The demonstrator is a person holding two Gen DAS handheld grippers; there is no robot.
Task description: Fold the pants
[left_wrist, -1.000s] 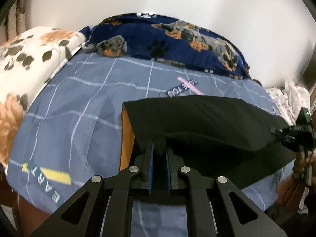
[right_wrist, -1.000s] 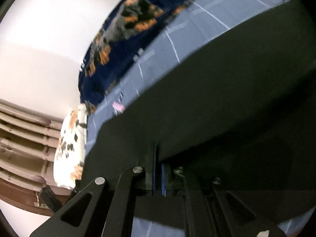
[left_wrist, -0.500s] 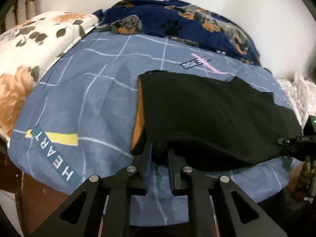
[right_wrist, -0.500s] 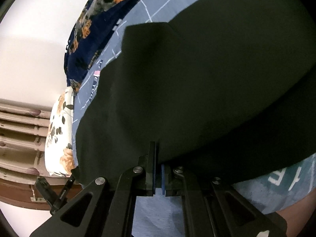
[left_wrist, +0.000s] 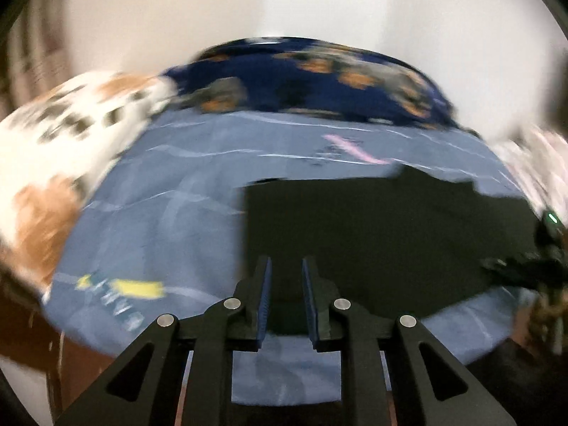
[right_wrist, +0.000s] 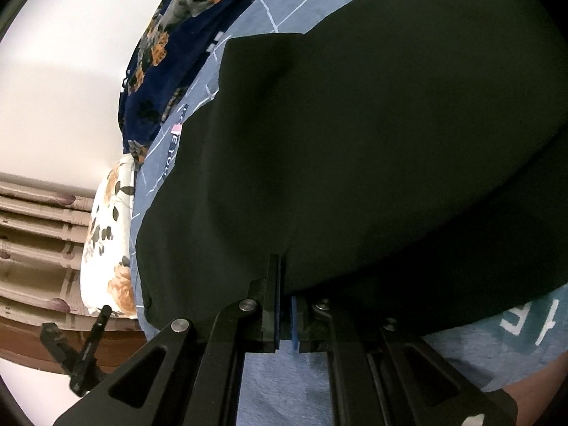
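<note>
The black pants (left_wrist: pixel 372 241) lie folded on the blue sheet (left_wrist: pixel 170 220), toward its near edge, one squared corner showing in the right wrist view (right_wrist: pixel 355 142). The sheet is grid-lined, with a yellow printed patch (left_wrist: pixel 138 288) near the front left and a pink one (left_wrist: pixel 351 149) farther back. Beyond it a navy blanket (left_wrist: pixel 319 85) with orange and grey prints is bunched along the plain white wall (left_wrist: pixel 284 3). A white floral pillow (left_wrist: pixel 71 135) sits at the left end of the bed, and ribbed beige panelling (right_wrist: pixel 39 234) shows behind it in the right view.

The left gripper (left_wrist: pixel 287 269) stands parted just over the near hem, its blue pads clear of the cloth: released. The right gripper (right_wrist: pixel 284 273) is clenched on the pants' edge, the fabric draping over its tips; it also shows at the right rim of the left view (left_wrist: pixel 522 269).

A second ago the left jaws pinched the hem and the pants hung lifted, stretched between both grippers. Now the cloth is down flat and the left gripper has let go and drawn back, its view streaked with blur.
</note>
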